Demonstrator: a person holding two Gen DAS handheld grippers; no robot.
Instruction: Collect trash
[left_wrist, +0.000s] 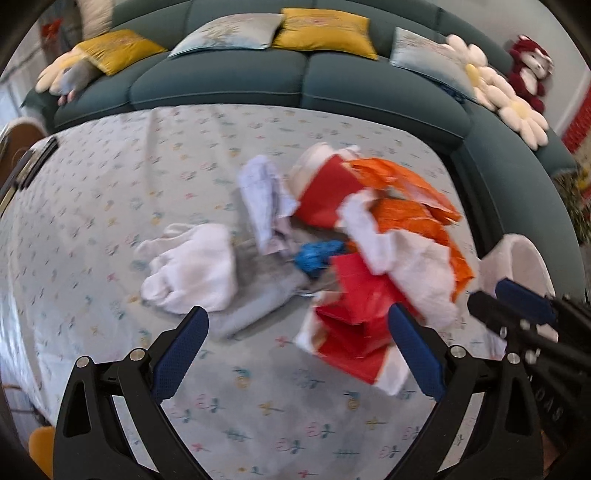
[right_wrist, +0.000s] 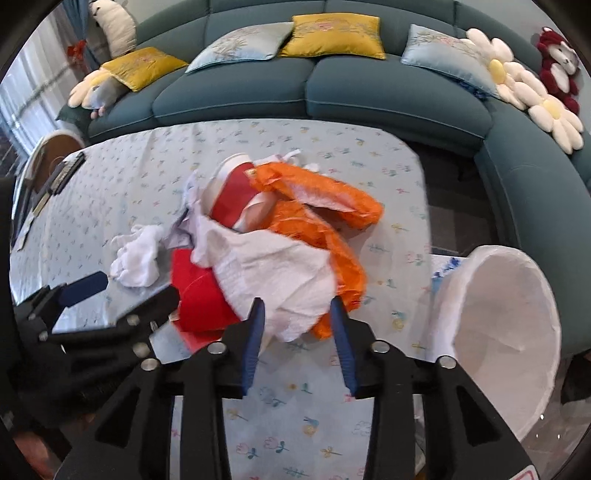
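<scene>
Teal curved sofa behind floral-clothed table.

— Cloth everywhere: the tablecloth is a matt printed weave, the sofa a smooth teal fabric.

— And the orange wrapper near the table's middle?

— Glossy crinkled plastic film. The white tissue over it is soft, quilted paper.

— The red cup?

— Smooth coated paper, slight sheen. At the right edge, the bin liner is thin, matt white plastic.

— Gripper pads?

— Textured blue rubber on matt black plastic.
</scene>
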